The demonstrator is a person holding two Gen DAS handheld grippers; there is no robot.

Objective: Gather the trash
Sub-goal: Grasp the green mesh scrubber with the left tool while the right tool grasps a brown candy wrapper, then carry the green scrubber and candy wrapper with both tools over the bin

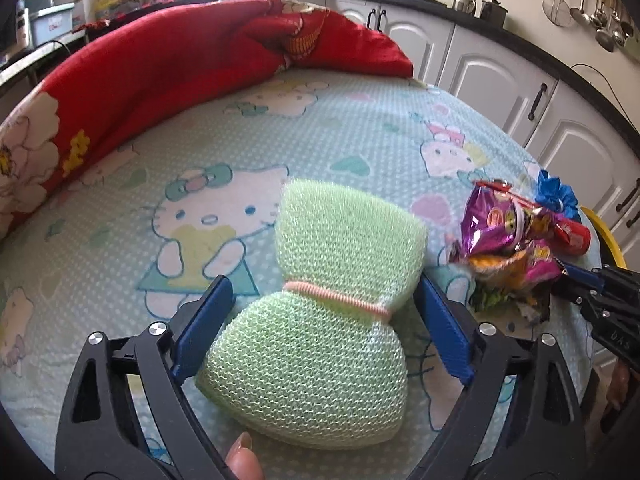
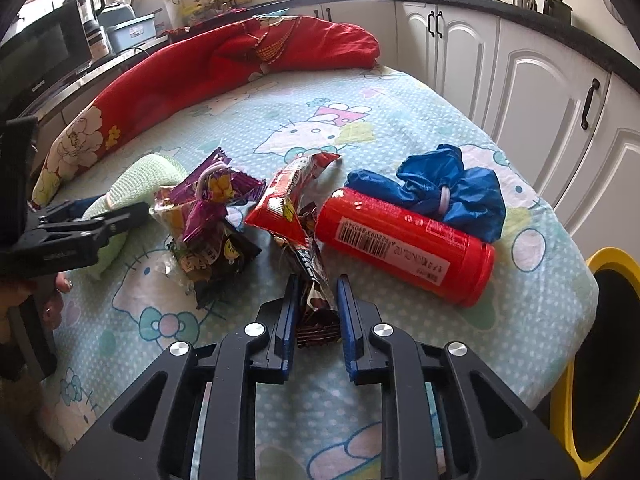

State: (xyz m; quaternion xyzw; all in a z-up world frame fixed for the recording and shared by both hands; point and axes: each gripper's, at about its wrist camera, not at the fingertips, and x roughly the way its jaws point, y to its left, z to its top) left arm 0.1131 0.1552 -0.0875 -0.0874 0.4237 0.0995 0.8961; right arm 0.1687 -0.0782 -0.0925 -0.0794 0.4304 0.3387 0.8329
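A pale green mesh scrubber (image 1: 320, 344), cinched by a pink band, lies on the cartoon-cat cloth (image 1: 224, 152). My left gripper (image 1: 324, 284) straddles its waist, open, with the blue pads just clear of the mesh. In the right wrist view, my right gripper (image 2: 318, 280) is shut on the dark tail of a red snack wrapper (image 2: 288, 200). A purple wrapper bundle (image 2: 208, 204) lies to its left. To its right lie a red can (image 2: 404, 244) on its side and a crumpled blue bag (image 2: 448, 192). The left gripper (image 2: 100, 224) shows at that view's left edge over the scrubber (image 2: 136, 180).
A rolled red floral blanket (image 1: 180, 68) runs along the cloth's far side. A yellow-rimmed bin (image 2: 600, 360) stands off the right edge, below the cloth. White cabinets (image 2: 532, 92) line the wall beyond. A person's fingertip (image 1: 240, 456) shows under the left gripper.
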